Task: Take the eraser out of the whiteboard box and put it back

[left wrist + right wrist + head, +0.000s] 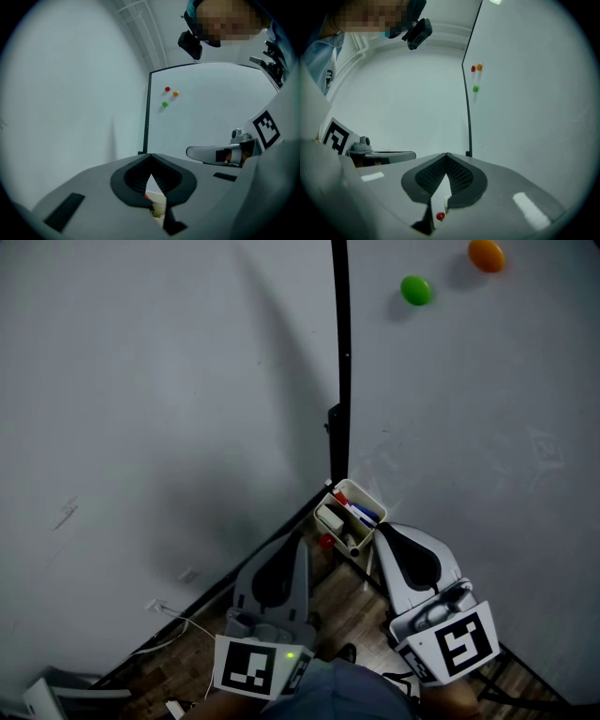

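Observation:
The small white whiteboard box [352,495] hangs at the bottom corner of the whiteboard [469,409], holding red- and blue-capped markers and a pale block; I cannot tell the eraser apart. My left gripper [298,540] is just below-left of the box, its jaws meeting at the tips with nothing between them [150,155]. My right gripper [382,529] sits just right of the box, shut and empty [446,154]. Each gripper view shows the other gripper beside it, the right gripper [211,152] and the left gripper [389,155]. Through the jaw gaps I glimpse the box below.
The whiteboard's black frame edge [339,362] runs up from the box. Green [416,289] and orange [487,255] magnets stick high on the board. A grey wall [141,409] lies to the left. Wooden floor [347,615] with cables [178,617] lies below.

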The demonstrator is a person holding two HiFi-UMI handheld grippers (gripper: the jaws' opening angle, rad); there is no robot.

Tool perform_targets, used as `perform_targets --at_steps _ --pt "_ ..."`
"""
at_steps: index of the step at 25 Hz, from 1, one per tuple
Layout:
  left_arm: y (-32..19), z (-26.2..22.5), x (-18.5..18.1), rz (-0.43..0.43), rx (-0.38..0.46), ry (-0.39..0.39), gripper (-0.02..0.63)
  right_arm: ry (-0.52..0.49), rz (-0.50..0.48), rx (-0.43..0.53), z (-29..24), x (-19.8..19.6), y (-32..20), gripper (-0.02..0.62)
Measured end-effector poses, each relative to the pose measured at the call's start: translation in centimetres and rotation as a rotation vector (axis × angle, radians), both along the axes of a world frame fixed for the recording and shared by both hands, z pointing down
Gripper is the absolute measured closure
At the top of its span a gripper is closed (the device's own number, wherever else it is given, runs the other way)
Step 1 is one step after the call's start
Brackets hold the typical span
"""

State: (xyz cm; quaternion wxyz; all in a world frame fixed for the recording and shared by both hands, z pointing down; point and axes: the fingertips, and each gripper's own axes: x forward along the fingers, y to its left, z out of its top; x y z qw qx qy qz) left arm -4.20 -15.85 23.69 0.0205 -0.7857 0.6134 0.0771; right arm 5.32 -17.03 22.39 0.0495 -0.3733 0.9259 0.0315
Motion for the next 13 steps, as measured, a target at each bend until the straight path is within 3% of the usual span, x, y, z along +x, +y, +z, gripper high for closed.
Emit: perform_targets --at_steps 13 --pt "-0.97 0.39 -0.28 -0.004 -0.009 0.003 0.6 0.001 0.007 -0.012 0.49 0.17 -0.98 0.595"
